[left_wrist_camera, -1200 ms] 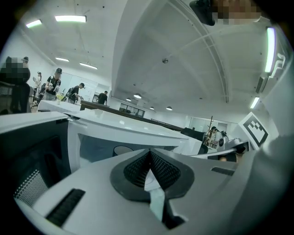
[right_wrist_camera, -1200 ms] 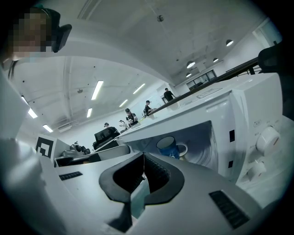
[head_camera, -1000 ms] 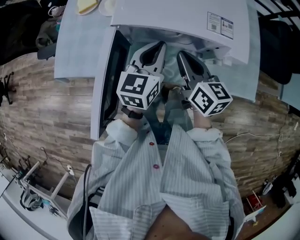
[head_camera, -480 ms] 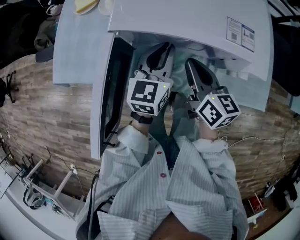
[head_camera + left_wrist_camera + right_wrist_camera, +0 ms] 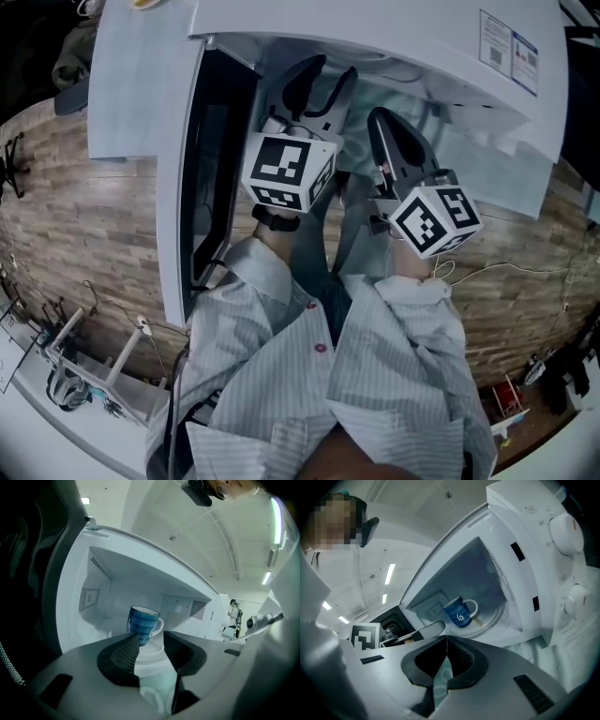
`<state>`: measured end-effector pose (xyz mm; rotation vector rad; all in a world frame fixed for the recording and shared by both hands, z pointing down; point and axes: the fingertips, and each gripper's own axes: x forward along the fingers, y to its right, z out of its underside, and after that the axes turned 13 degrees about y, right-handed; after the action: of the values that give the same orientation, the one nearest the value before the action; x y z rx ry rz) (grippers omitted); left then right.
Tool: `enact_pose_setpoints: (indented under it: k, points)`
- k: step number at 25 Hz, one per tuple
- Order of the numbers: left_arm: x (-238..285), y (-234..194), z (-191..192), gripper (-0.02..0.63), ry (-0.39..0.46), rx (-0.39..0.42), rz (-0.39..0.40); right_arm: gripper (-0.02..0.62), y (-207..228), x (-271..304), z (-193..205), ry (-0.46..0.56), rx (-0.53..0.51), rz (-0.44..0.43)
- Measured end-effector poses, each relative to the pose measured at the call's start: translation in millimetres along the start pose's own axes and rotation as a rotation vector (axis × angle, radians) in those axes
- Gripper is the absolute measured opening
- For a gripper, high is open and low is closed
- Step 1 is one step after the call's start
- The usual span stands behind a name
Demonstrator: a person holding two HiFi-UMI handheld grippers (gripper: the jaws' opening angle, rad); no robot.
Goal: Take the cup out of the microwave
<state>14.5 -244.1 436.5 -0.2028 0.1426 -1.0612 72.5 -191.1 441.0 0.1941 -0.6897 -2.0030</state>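
The left gripper (image 5: 150, 640) has just been opening its jaws to a partial gap that holds nothing, apparently readying a grasp on the blue cup (image 5: 143, 623) at frame centre inside the open microwave (image 5: 108, 597), while the right gripper (image 5: 446, 641) is clenched and empty.

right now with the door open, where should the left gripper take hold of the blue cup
Grip the blue cup across its body, coming level through the open front of the microwave. It stands upright with its handle off to the right, so the round sides are free. The left gripper, jaws just opening, holds nothing yet.
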Motion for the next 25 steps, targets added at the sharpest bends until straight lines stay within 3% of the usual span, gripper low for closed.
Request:
enact_pose_setpoints:
  k: [10,21,25]
  points:
    - [17.9,0.7,14.4,0.24,-0.031,0.022,0.02,0.034,8.2,0.1,6.2,0.004,-0.013,0.008]
    - [42.4,-11.2,21.0,0.351,-0.031,0.065,-0.017,0.034,17.5,-5.7,10.7,-0.007,0.017,0.025]
    - [49.2,-14.1,19.5,0.362,-0.033,0.094,-0.015,0.034,20.0,-5.6,12.3,-0.012,0.027,0.03]
